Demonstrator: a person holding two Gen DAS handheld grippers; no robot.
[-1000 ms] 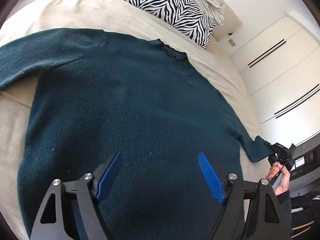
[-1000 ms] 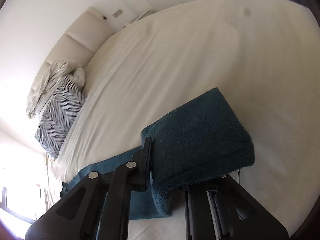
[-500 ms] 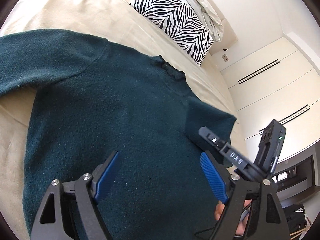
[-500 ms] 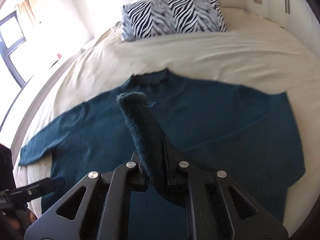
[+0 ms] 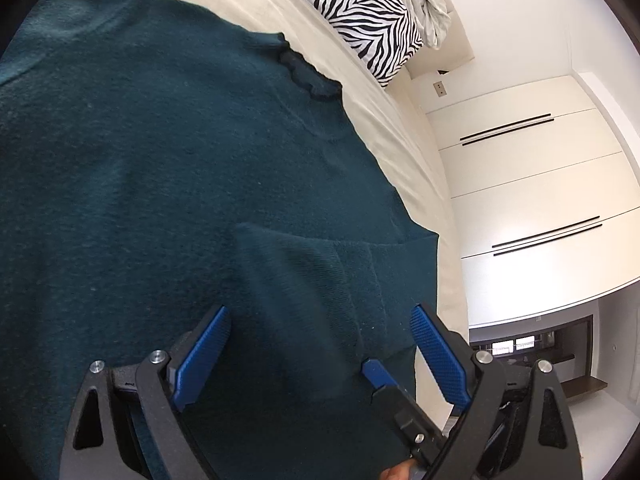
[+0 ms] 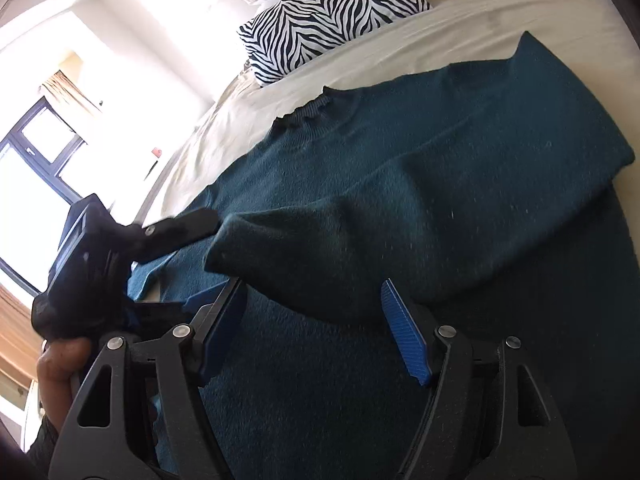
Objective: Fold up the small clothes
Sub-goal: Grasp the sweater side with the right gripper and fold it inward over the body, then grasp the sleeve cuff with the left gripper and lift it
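A dark teal sweater (image 5: 168,184) lies flat on the cream bed (image 5: 384,120), collar toward the pillows. Its right sleeve (image 6: 400,216) is folded across the body, cuff (image 6: 236,240) pointing left. My right gripper (image 6: 314,320) hovers at that cuff with its jaws opening; the sleeve lies between the blue pads (image 6: 404,336), which do not press it. My left gripper (image 5: 320,344) hangs over the sweater's body above the folded sleeve (image 5: 320,272), jaws opening, nothing held. One of the right gripper's pads (image 5: 378,372) shows beside it.
A zebra-print pillow (image 5: 360,12) and crumpled pale bedding (image 5: 428,4) sit at the head of the bed. White wardrobe doors (image 5: 528,200) line the wall past the bed's right edge. A window (image 6: 36,152) is at the left. A hand (image 6: 60,360) holds the left gripper.
The right gripper carried the sleeve from the bed's right side across the sweater's body and let it go. The left gripper shifted right, closer over the sweater.
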